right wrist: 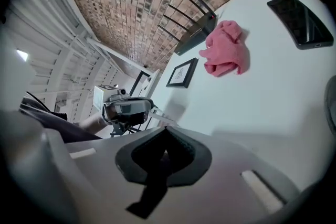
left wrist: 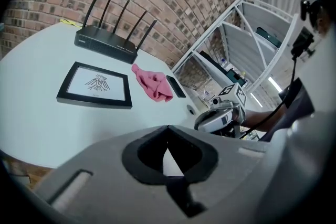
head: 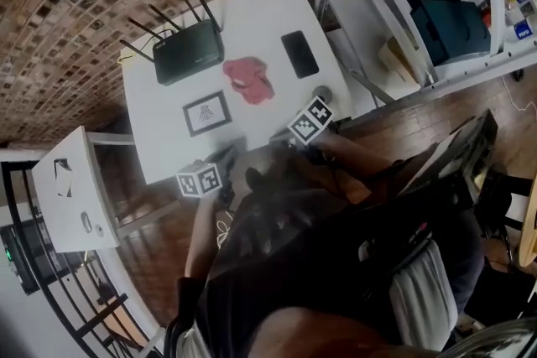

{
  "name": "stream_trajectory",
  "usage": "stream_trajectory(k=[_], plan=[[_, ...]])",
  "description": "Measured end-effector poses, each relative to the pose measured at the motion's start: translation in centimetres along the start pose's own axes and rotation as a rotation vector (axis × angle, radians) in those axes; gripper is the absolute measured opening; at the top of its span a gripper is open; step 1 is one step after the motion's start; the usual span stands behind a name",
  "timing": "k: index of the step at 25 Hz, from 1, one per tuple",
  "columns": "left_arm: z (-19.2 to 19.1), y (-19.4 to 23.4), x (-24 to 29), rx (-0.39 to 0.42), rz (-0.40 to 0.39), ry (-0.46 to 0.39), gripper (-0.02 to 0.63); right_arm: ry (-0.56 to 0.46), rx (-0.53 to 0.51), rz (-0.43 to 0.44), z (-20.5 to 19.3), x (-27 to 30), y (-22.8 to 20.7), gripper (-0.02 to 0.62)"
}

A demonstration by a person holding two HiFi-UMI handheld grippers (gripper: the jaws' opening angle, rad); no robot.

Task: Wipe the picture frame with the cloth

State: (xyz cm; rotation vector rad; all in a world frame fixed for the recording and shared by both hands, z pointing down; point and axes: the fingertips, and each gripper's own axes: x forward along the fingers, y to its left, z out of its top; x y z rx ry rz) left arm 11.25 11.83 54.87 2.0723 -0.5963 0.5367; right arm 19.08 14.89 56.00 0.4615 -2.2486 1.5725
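A black picture frame (head: 207,113) with a small drawing lies flat on the white table (head: 159,147). Just beyond it to the right lies the crumpled pink cloth (head: 248,80). My left gripper (head: 226,155) hovers at the table's near edge, shut and empty, with the frame (left wrist: 95,84) and cloth (left wrist: 152,83) ahead of it. My right gripper (head: 282,140) is beside it over the near edge, also shut and empty. In the right gripper view, the cloth (right wrist: 226,50) is ahead and the frame (right wrist: 182,72) lies farther left. Neither gripper touches the cloth or the frame.
A black router (head: 188,50) with several antennas stands at the table's back. A black phone (head: 299,54) lies right of the cloth, and a round cable hole (head: 322,93) sits near the right corner. A metal shelf unit (head: 403,12) stands to the right, a white cabinet (head: 71,189) to the left.
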Motion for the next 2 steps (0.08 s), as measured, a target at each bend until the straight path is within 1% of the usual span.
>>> stream_trajectory(k=[2], plan=[[0.51,-0.2,-0.38,0.005,0.001,-0.016,0.002,0.001,0.005,0.017,0.1,0.33,0.57,0.002]])
